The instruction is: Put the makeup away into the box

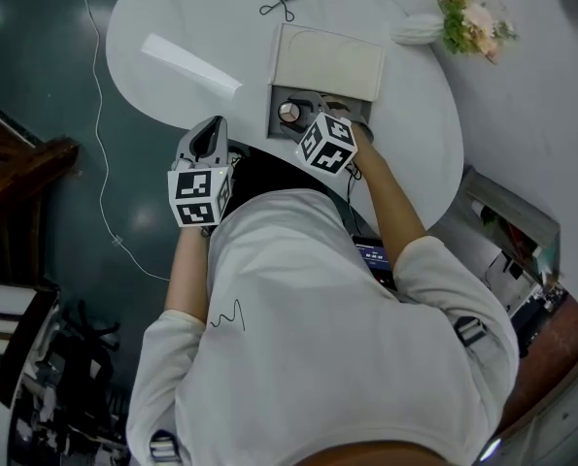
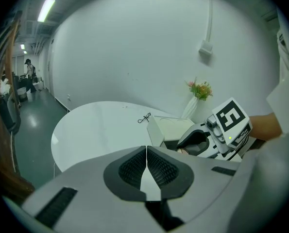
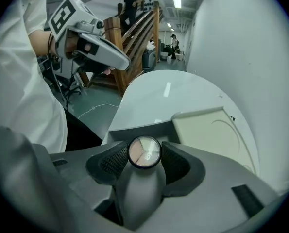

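Right gripper (image 3: 144, 165) clamps the round compact (image 3: 144, 152) at the open box (image 3: 213, 131). Left gripper (image 2: 146, 166), jaws together, holds nothing. We judge it nearly stowed: release remains, and a small black tool (image 1: 281, 6) lies out.

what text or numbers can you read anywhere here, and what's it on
No word or number reads clearly.
round compact, held in the right gripper: a small mark on its face, too blurred to read.
marker cubes: black-and-white square patterns, not letters.
screen at the person's waist: lit print, too small to read.
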A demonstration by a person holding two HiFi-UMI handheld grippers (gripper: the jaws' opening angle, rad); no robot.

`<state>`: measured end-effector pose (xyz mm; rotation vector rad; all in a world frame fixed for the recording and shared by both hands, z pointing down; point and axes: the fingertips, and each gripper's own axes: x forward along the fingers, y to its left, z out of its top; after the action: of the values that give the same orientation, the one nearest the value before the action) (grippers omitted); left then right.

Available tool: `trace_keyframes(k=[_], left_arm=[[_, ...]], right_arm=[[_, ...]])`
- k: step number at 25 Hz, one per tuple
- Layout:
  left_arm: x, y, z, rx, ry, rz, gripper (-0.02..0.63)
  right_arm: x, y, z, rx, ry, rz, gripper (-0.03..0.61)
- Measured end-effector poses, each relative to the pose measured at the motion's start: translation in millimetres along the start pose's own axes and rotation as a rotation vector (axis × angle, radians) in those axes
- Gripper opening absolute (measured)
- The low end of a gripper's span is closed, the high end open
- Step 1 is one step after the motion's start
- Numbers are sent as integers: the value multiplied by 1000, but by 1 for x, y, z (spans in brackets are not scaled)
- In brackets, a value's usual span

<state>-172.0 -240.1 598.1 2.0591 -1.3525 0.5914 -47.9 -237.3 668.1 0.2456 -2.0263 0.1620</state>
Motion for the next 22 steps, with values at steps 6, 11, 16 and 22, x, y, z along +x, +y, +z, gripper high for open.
trace_keyframes(k=[6,11,16,22], left_arm=[[11,-5,-2,-18,16,-5,21],[14,-8,-1,-21,18,-6,21],[14,-4,-3,-31,19,9,21],[12,0,-7,-40,23,16,21]], right_arm=[[13,-3,-16,53,30,27,215],[19,-2,-22,44,57,29,215],[22,-3,-24,48,69,30,215],[26,-5,-27,90,72,40,215]])
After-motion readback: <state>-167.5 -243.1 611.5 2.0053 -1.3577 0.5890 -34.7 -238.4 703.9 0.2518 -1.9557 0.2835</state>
